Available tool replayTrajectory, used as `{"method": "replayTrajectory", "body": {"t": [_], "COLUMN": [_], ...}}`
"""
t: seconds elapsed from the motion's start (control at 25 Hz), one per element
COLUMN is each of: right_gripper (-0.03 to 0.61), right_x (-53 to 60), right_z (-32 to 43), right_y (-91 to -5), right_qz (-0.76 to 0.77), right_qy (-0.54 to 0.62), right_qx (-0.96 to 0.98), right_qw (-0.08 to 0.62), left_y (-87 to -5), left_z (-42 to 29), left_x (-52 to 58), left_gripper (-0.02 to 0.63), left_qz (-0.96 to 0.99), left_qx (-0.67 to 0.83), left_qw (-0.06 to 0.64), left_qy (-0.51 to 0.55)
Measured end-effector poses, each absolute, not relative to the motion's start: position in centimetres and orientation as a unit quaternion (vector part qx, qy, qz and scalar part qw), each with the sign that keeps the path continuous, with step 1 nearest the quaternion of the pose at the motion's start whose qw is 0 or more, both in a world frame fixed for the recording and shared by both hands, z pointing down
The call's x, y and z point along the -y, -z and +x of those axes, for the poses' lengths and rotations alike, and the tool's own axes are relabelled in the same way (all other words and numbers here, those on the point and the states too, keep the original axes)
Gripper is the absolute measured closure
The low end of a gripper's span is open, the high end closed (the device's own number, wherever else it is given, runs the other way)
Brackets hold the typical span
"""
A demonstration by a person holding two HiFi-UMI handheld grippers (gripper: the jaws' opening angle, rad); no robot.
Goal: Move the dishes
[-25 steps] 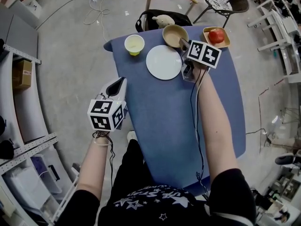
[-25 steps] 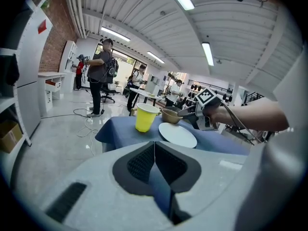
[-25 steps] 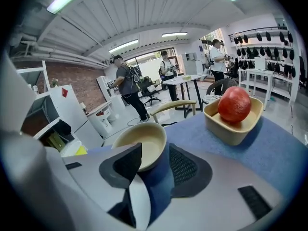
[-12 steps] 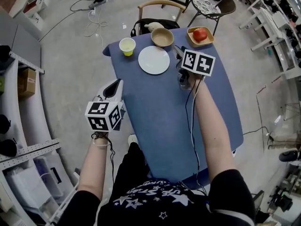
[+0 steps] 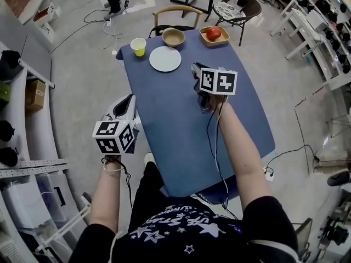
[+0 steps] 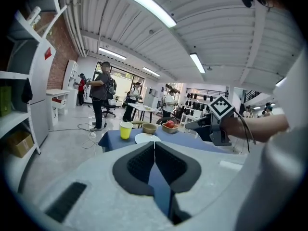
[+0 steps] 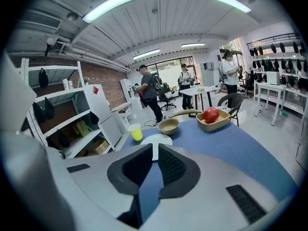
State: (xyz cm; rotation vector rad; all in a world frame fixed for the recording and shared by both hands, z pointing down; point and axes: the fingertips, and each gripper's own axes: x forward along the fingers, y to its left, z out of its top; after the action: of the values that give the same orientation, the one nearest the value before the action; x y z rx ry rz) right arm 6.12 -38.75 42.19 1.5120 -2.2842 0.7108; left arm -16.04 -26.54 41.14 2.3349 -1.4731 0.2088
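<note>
Over table [image 5: 181,147] middle: R gripper [image 5: 194,69] hovering, jaws just been closing to slit, nothing btwn.
L gripper [image 5: 130,99]: hanging off table's left, jaws touching, empty.

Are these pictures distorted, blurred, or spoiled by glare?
Head view: wide-angle bending near the edges, even light, blue table sharp. Left gripper view: round fisheye with dark corners, ceiling lamps glaring. Right gripper view: same fisheye; the apple looks sharp.
</note>
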Motion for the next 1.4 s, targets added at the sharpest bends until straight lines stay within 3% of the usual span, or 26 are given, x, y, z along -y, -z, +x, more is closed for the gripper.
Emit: {"method": "replayTrajectory", "body": {"t": [0.2,0.52,0.8,1.04,1.4], "right_gripper": [0.572,0.574,0.574,0.574,0.574], "right_x": [32.4,24.0,19.2,13.3,3.0], "right_z": [6.4,4.2,4.0,1.4,-0.5], "right_y": [-41.2,-41.3,-41.8,-42.0,-41.9], "right_qz": [0.5,0.456,0.417,0.384,0.347], "right_qy": [-0.243,-0.203,-0.207,-0.198,-0.174], "right_qx": [0.817,0.847,0.868,0.885,0.903], "right_qw": [0.153,0.183,0.17,0.175,0.185], "left_y": [-39.8,-41.5,-42.6,-42.9,-42.7], "left_z": [-14.6,-14.7,-13.8,-16.7,-17.1], "left_x": [19.7,12.0,6.5,-1.2,-11.6], "left_gripper": [0.592,0.592,0.592,0.592,0.592], "left_qz": [0.82,0.804,0.789,0.755,0.733], "left_qx": [0.54,0.556,0.57,0.609,0.64], "left_qw": [0.181,0.206,0.22,0.239,0.228], "left_qy": [-0.06,-0.044,-0.055,-0.043,-0.031]}}
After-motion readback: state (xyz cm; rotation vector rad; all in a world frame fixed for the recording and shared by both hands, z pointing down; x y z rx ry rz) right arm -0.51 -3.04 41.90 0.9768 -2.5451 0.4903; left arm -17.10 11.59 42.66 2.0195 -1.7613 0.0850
